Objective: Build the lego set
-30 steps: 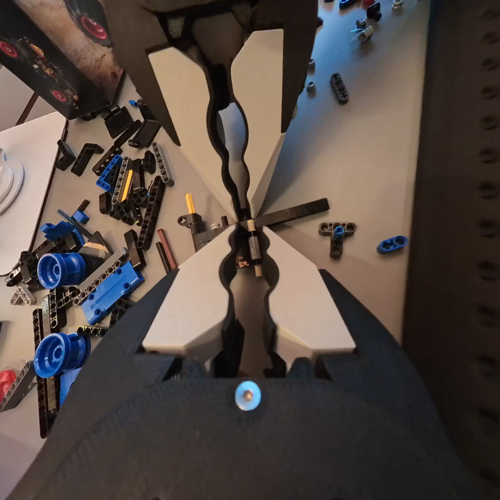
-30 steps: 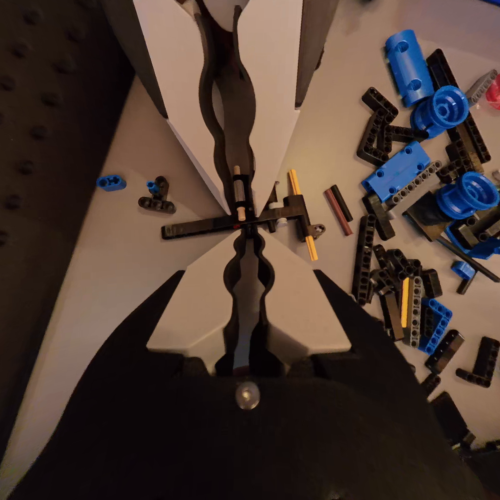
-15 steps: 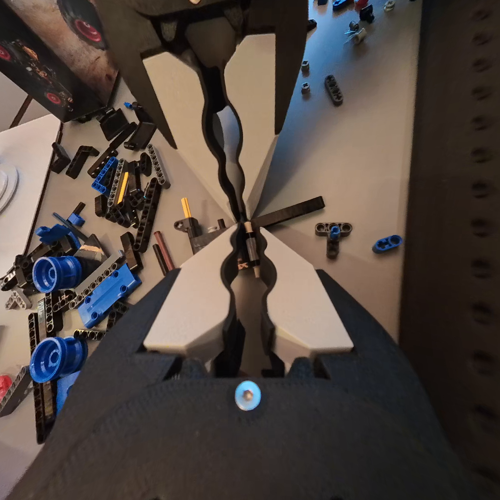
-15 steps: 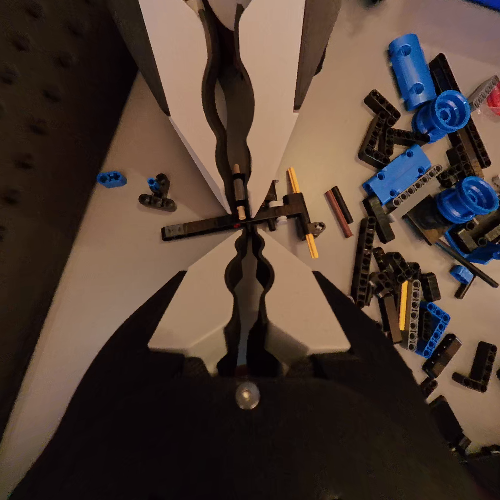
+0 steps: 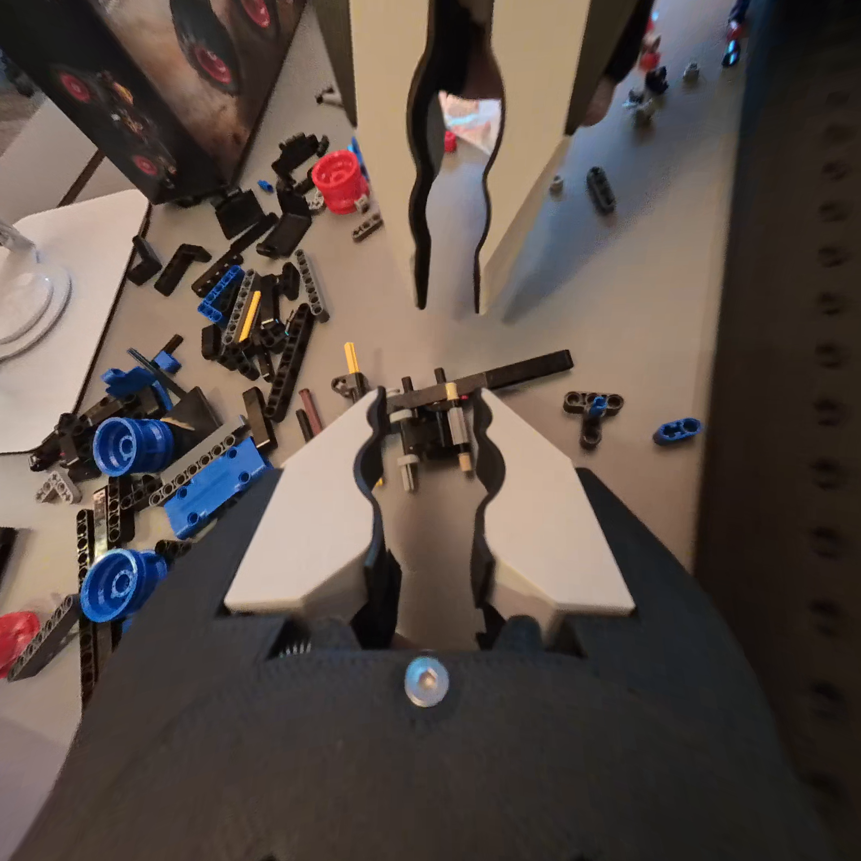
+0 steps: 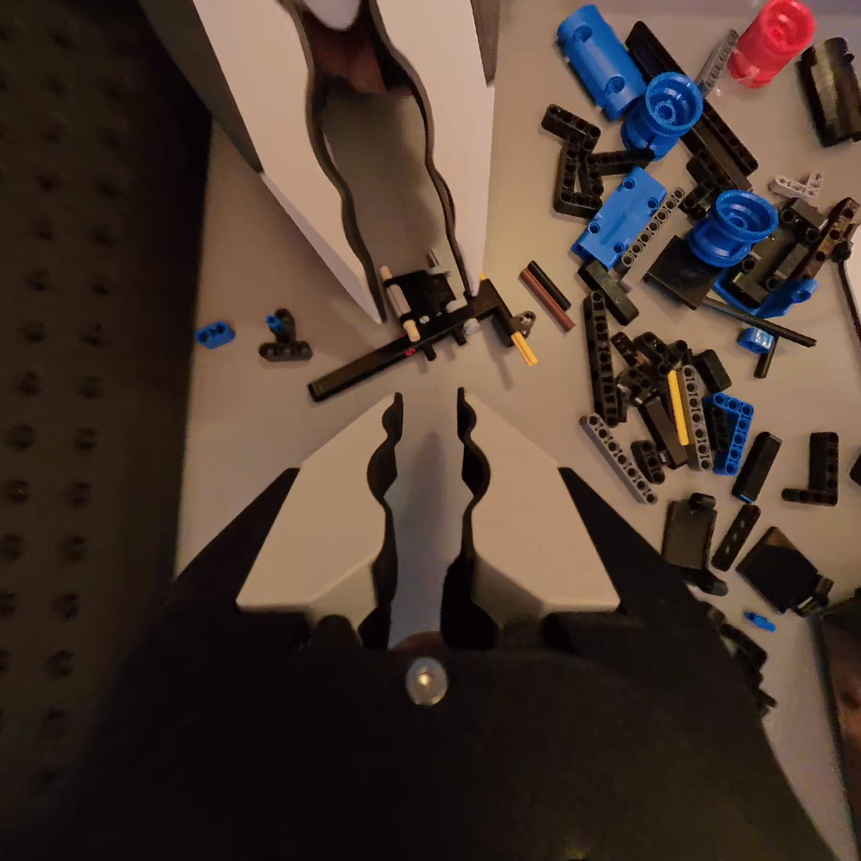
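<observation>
A small black lego assembly [image 5: 428, 419] with a tan pin, grey pins and a long black beam [image 5: 526, 368] lies on the grey table. My left gripper [image 5: 431, 400] is open, its fingertips on either side of the assembly, apart from it. My right gripper [image 6: 429, 395] is open and empty, a short way back from the long beam [image 6: 368, 368]. In the right wrist view the assembly [image 6: 421, 298] sits between the left gripper's fingers. In the left wrist view the right gripper [image 5: 449, 305] shows open beyond the assembly.
Loose black and blue beams [image 5: 261, 321] and blue wheel hubs [image 5: 133, 445] lie left, with a red hub [image 5: 340, 179] and the set's box [image 5: 140, 93] behind. A black T-piece [image 5: 591, 410] and a blue connector [image 5: 678, 428] lie right, by a dark studded surface [image 5: 792, 326]. My two grippers' fingertips are within a few centimetres of each other. My left tips are roughly 8 cm from the blue connector [image 5: 678, 428]. My right wrist view [image 6: 214, 330] looks at it from another angle.
Both grippers were shut tip to tip on the assembly. Both have now opened, the right gripper has drawn back, and the assembly rests on the table between the left fingers.
</observation>
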A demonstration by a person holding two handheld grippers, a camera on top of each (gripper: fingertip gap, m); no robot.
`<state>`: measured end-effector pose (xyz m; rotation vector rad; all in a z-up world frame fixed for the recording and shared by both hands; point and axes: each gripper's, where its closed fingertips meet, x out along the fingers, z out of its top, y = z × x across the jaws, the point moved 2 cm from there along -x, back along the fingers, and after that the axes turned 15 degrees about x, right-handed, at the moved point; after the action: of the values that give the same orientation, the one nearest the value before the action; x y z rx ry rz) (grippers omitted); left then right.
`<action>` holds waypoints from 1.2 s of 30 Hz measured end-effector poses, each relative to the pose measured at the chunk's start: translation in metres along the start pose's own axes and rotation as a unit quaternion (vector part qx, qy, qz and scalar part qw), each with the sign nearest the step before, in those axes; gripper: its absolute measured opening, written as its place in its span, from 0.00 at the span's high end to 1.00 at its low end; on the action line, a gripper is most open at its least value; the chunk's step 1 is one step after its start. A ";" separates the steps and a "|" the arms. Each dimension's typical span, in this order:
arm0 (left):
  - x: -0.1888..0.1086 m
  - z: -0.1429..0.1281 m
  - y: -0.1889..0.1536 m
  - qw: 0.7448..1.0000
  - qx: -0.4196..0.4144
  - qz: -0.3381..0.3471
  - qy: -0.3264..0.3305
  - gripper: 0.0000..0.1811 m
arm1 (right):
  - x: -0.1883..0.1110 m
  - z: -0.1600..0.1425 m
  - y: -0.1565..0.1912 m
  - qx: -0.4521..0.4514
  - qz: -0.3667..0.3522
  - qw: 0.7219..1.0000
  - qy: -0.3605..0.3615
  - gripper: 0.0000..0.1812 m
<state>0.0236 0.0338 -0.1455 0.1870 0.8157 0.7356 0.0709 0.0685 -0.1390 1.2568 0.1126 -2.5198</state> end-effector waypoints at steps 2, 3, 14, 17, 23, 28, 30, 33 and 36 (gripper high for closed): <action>0.001 -0.002 0.000 1.000 0.001 -0.001 0.006 0.80 | 0.000 0.004 0.009 0.020 0.006 1.000 -0.010 0.88; 0.001 -0.002 0.002 1.000 -0.004 0.000 0.008 0.79 | 0.002 0.006 0.015 0.030 0.010 0.999 -0.012 0.87; 0.006 -0.012 -0.001 0.999 -0.020 -0.015 0.041 0.82 | 0.029 0.001 0.025 0.067 -0.032 0.997 0.030 0.87; 0.006 -0.014 0.000 0.999 -0.024 -0.015 0.040 0.82 | 0.028 0.000 0.018 0.053 -0.049 0.997 0.021 0.90; 0.002 -0.007 0.001 0.999 -0.036 -0.016 0.015 0.87 | 0.024 -0.002 0.009 0.017 -0.071 0.997 0.003 0.94; -0.009 -0.002 0.012 0.997 -0.071 -0.003 -0.024 0.90 | 0.020 -0.006 0.004 0.020 -0.072 0.997 -0.004 0.95; -0.013 -0.004 0.017 0.997 -0.078 0.010 -0.026 0.90 | 0.018 -0.008 0.002 0.025 -0.064 0.998 -0.010 0.96; -0.016 -0.004 0.022 0.995 -0.090 0.016 -0.032 0.90 | 0.016 -0.010 0.002 0.036 -0.045 0.998 -0.021 0.97; -0.017 -0.006 0.022 0.995 -0.096 0.012 -0.033 0.88 | 0.016 -0.012 0.001 0.041 -0.043 0.998 -0.022 0.97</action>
<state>0.0004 0.0381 -0.1306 0.0480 0.6774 0.8206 0.0710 0.0662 -0.1587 1.2519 0.0547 -2.6479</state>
